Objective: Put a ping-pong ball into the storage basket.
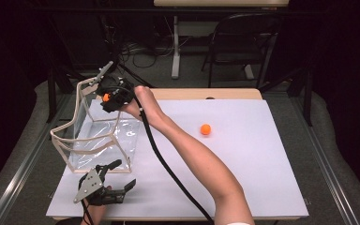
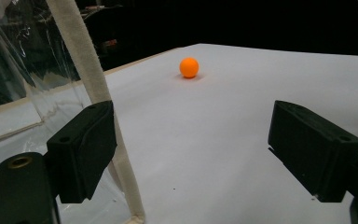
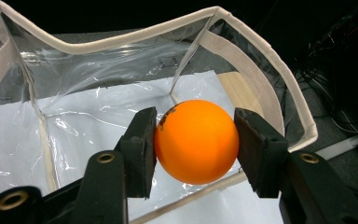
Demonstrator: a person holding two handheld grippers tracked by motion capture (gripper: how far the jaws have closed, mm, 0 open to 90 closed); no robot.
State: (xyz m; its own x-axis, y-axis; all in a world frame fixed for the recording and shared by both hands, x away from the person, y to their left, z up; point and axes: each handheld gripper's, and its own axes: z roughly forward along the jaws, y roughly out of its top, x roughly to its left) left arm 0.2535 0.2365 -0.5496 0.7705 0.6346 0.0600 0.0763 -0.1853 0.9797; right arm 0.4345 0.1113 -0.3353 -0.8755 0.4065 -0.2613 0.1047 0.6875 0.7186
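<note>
A: Right tongs [image 3: 193,142]?
B: Clamped on a glossy orange ball [image 3: 196,141], above the clear plastic cream-trimmed bag [image 1: 98,140] near the desk's [image 1: 243,178] far left corner.
A: Left tongs [image 2: 191,154]?
B: Agape, empty, beside the bag at the near left edge. A second orange ball [image 1: 206,129] lies mid-desk.

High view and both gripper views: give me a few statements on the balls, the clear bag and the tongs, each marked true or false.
1. The right tongs grip an orange ball. True.
2. The left tongs hold a ball. False: they are open, with nothing between them.
3. A second ball lies on the white sheet. True.
4. The clear bag lies flat. False: it stands open.
5. The held ball rests on the bag's floor. False: it is above the opening.
</note>
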